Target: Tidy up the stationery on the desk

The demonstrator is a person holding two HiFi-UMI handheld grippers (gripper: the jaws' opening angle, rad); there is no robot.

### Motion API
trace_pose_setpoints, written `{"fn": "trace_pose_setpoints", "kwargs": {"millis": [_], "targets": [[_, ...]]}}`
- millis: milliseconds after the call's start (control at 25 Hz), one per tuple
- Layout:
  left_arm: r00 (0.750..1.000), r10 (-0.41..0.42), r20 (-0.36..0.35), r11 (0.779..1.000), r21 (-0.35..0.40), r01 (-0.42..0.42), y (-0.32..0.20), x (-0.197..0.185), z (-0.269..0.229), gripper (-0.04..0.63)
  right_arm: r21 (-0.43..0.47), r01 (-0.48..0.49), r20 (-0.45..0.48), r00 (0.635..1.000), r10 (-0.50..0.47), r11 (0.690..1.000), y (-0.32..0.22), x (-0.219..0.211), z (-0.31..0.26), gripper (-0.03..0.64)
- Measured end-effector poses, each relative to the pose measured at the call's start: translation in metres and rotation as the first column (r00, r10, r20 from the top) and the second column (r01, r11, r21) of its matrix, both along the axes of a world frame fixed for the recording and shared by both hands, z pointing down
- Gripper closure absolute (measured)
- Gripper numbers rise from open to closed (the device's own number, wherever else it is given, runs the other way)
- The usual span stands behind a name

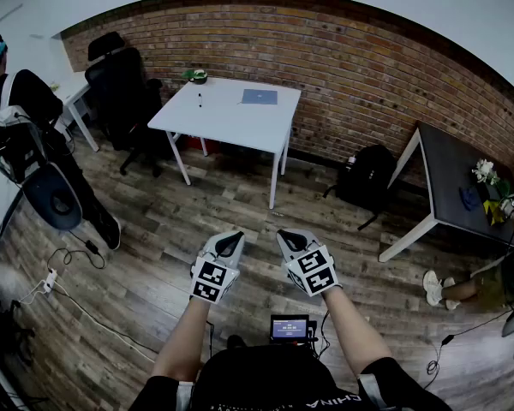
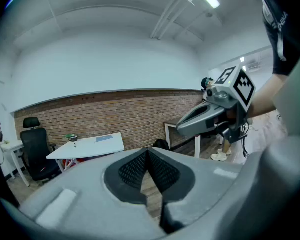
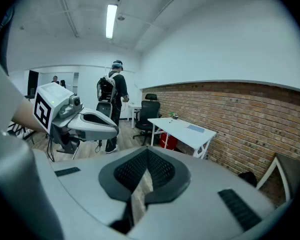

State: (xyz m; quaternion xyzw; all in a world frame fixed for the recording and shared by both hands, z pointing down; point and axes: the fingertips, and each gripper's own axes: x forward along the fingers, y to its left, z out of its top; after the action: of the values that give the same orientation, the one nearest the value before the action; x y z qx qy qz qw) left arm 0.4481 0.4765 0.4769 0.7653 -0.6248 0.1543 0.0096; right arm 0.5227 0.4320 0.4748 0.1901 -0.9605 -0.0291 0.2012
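Left gripper (image 1: pixel 230 243) far from apparent pen (image 1: pixel 200 100)

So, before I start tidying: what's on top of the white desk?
On the white desk lie a blue booklet, a small dark pen and a green-and-dark thing at its far corner, too small to identify. Nothing covers the top.

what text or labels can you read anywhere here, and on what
"CHINA": upside down, on the person's black shirt.
Small screen at the waist: too small to read.
Marker cubes: square patterns only, no words.
Blue item on the white desk: nothing legible.
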Motion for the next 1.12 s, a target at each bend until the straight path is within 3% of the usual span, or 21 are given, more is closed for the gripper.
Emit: {"fn": "trace_pose_setpoints", "kwargs": {"millis": [1120], "targets": [[1.000,0.007,-0.006,1.000,-0.023,-0.007,-0.021,0.001,0.009,0.592,-0.021,0.023,0.037,0.999,-0.023,1.000,-0.018,-0.005,0.000,0.607]]}}
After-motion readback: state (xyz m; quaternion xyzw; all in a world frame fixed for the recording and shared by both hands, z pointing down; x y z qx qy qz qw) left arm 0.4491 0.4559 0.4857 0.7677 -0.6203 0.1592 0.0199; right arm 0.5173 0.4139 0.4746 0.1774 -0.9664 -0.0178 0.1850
